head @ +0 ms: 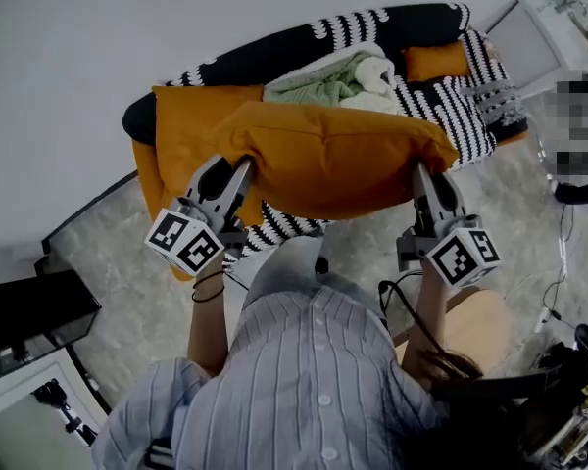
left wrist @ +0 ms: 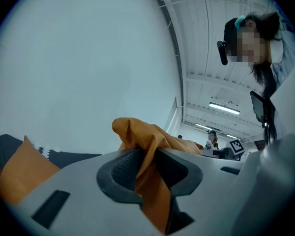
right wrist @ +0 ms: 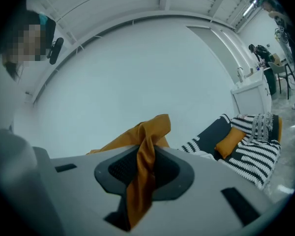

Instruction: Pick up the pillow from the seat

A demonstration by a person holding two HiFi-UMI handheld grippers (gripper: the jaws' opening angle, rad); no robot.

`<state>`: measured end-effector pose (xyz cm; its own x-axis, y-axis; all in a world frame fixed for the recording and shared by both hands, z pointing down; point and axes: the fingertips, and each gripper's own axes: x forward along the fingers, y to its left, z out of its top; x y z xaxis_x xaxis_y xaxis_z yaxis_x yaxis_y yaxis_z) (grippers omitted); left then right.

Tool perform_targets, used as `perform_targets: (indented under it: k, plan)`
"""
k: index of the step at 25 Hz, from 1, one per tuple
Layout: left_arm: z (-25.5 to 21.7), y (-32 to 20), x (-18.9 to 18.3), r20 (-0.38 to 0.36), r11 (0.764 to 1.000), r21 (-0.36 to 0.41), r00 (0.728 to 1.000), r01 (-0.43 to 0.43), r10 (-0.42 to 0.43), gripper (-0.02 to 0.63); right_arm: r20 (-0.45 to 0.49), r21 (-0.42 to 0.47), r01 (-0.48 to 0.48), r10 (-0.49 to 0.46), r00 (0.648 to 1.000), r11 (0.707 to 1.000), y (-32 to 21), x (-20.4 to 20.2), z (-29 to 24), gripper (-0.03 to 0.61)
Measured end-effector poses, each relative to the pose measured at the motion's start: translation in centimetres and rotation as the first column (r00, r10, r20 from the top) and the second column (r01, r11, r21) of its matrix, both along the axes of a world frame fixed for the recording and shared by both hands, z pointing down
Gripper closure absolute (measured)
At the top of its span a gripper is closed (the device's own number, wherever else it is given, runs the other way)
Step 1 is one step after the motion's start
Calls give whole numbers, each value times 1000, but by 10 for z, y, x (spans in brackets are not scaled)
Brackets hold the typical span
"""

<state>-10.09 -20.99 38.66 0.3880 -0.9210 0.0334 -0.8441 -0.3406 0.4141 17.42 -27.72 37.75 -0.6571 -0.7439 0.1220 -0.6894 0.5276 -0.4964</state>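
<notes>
Softness rules here: we hold the orange pillow by its corners at mid-frame, left gripper and right gripper each pinching cloth; seemingly light, it sags.

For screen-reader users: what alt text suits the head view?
A person holds a large orange pillow over a striped seat, left gripper and right gripper each clamped on one end. A small orange cushion and green cloth lie on it.
</notes>
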Motion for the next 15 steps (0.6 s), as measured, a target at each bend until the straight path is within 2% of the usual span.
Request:
perform_targets:
  k: [8, 15]
  plan:
    - [-8, 82, 31, 28, 1000, -7, 1000, 1, -1, 502, 39, -17, -14, 14, 999, 1000, 82, 33, 5, 500]
    - [-12, 139, 35, 47, 999, -31, 999, 25, -23, 503, 53, -31, 0, 2, 999, 1000, 133, 34, 9, 500]
